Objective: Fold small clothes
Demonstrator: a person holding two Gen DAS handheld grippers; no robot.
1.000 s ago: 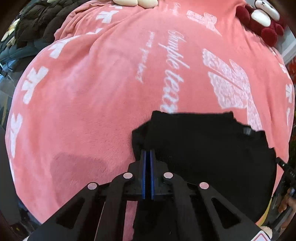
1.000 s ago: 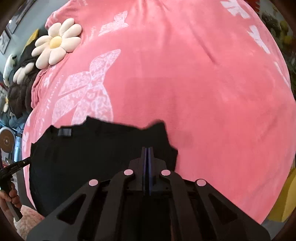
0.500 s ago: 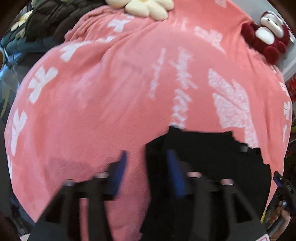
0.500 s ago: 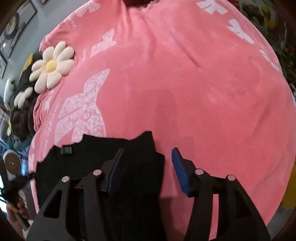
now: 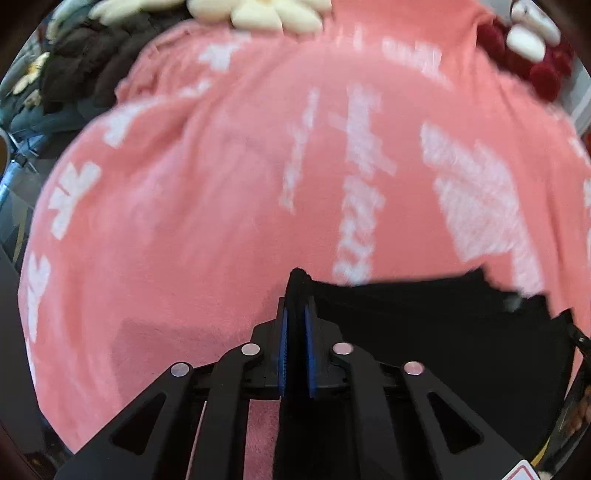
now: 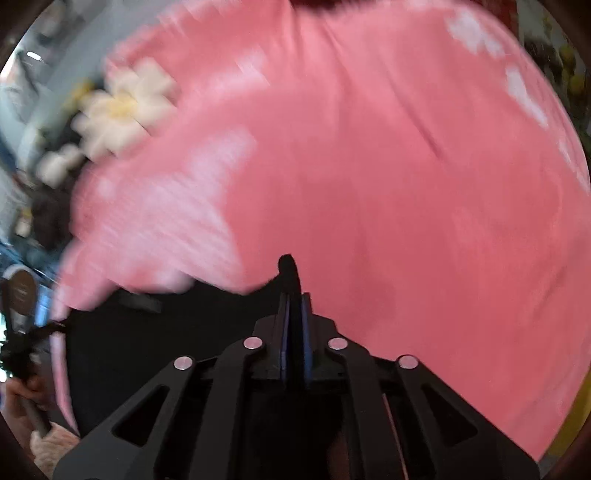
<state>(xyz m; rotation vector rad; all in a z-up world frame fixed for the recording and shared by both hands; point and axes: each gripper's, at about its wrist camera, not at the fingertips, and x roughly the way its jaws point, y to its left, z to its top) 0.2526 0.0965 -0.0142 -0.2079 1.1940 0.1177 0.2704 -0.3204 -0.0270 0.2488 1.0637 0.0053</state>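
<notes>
A small black garment (image 5: 424, 325) lies on a pink blanket (image 5: 207, 206) with white print. My left gripper (image 5: 295, 314) is shut on the garment's left corner, and black cloth sticks up between its blue pads. In the right wrist view the same garment (image 6: 166, 339) spreads to the left. My right gripper (image 6: 293, 306) is shut on its right corner, with a tip of cloth poking above the pads. Both views are blurred by motion.
A cream flower cushion (image 5: 258, 14) and a dark knitted cushion (image 5: 92, 70) lie at the blanket's far left. A red and white plush toy (image 5: 532, 40) sits at the far right. The flower cushion also shows in the right wrist view (image 6: 122, 107).
Both grippers were shut a second ago, opened half a second ago, and have now closed on the garment's two near corners. Both have lifted and the views have shifted.
</notes>
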